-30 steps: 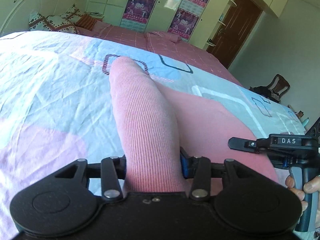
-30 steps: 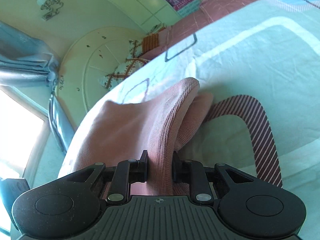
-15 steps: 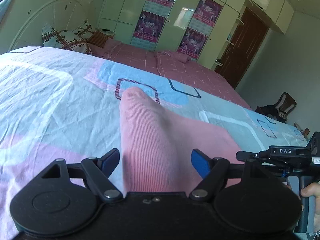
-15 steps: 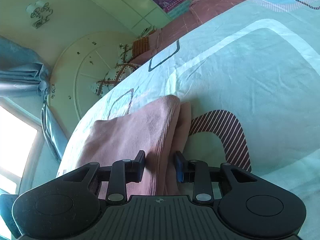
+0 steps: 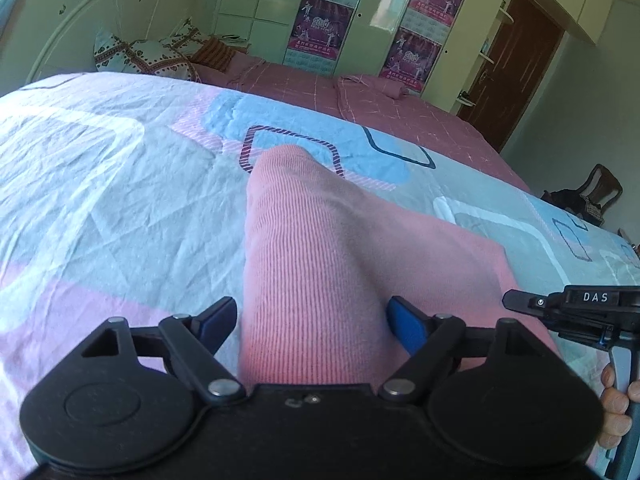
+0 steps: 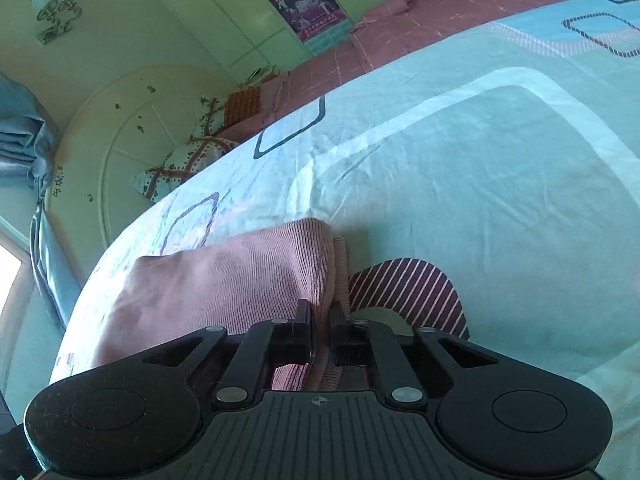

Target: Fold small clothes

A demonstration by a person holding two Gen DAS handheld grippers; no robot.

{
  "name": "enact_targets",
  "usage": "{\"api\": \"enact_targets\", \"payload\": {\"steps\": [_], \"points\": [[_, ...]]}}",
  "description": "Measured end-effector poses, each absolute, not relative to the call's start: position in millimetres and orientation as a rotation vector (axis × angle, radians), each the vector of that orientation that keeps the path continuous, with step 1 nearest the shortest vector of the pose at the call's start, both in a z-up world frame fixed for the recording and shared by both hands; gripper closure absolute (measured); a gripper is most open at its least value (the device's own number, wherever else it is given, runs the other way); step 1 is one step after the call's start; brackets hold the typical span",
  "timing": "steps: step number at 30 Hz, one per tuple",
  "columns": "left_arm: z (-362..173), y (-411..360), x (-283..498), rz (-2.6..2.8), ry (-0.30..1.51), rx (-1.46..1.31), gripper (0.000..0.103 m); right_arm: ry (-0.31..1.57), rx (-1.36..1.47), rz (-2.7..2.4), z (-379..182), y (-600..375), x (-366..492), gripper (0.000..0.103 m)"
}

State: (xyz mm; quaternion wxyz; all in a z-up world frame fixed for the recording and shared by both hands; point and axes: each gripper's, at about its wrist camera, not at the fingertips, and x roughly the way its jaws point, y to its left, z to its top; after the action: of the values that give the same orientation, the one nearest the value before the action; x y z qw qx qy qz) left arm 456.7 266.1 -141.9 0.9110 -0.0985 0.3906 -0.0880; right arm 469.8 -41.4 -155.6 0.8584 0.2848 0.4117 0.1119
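Okay, pink ribbed garment [image 5: 316, 264] lies on the patterned bedsheet [image 5: 104, 184], folded, with a raised ridge running from 6 o'clock up toward 12 in the left wrist view. Left gripper [image 5: 310, 322] straddles that ridge with its jaws spread and opening; the cloth sits between the blue pads [image 5: 406, 326] but they do not press it, with a gap visible on the 9 o'clock side. The flat part of the garment spreads toward 3 o'clock.

Right gripper [image 5: 568, 306] shows at 4 o'clock in the left wrist view, a hand [image 5: 614, 404] around its grip at the frame edge.

In the right wrist view the right gripper [image 6: 320, 320] is pinched nearly together on a thin fold of the garment's edge [image 6: 320, 280]; cloth passes between the pads. The garment [image 6: 224, 276] extends toward 9 o'clock from there, and its folded corner sits at about 12 o'clock of the fingertips. A striped dark-red patch of the sheet print [image 6: 408, 288] lies just beside the cloth at 3 o'clock.

Background: pink bedcover [image 5: 352, 96] past the sheet at 12 o'clock, patterned pillow [image 5: 140, 56] at 10, wardrobe with posters [image 5: 324, 24] at 12, brown door [image 5: 516, 64] at 2, chair [image 5: 600, 192] at 3.
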Motion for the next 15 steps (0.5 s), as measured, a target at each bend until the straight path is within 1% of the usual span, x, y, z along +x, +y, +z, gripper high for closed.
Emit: {"api": "enact_targets", "payload": {"steps": [3, 5, 6, 7, 8, 9, 15], "points": [[-131, 264, 445, -0.184, 0.792, -0.187, 0.024, 0.85, 0.589, 0.256, -142, -43, 461, 0.095], [-125, 263, 437, -0.193, 0.787, -0.179, 0.024, 0.84, 0.59, 0.272, -133, -47, 452, 0.093], [-123, 262, 432, -0.194, 0.787, -0.171, 0.024, 0.835, 0.589, 0.278, -129, -48, 445, 0.086], [-122, 261, 427, -0.197, 0.788, -0.162, 0.024, 0.833, 0.588, 0.287, -126, -48, 438, 0.073], [-120, 261, 422, -0.201, 0.786, -0.155, 0.024, 0.837, 0.591, 0.297, -123, -48, 432, 0.064], [-118, 261, 416, -0.202, 0.782, -0.149, 0.024, 0.834, 0.589, 0.302, -121, -47, 424, 0.059], [-118, 262, 378, -0.225, 0.784, -0.138, 0.024, 0.857, 0.515, 0.341, -117, -33, 380, 0.059]]}}
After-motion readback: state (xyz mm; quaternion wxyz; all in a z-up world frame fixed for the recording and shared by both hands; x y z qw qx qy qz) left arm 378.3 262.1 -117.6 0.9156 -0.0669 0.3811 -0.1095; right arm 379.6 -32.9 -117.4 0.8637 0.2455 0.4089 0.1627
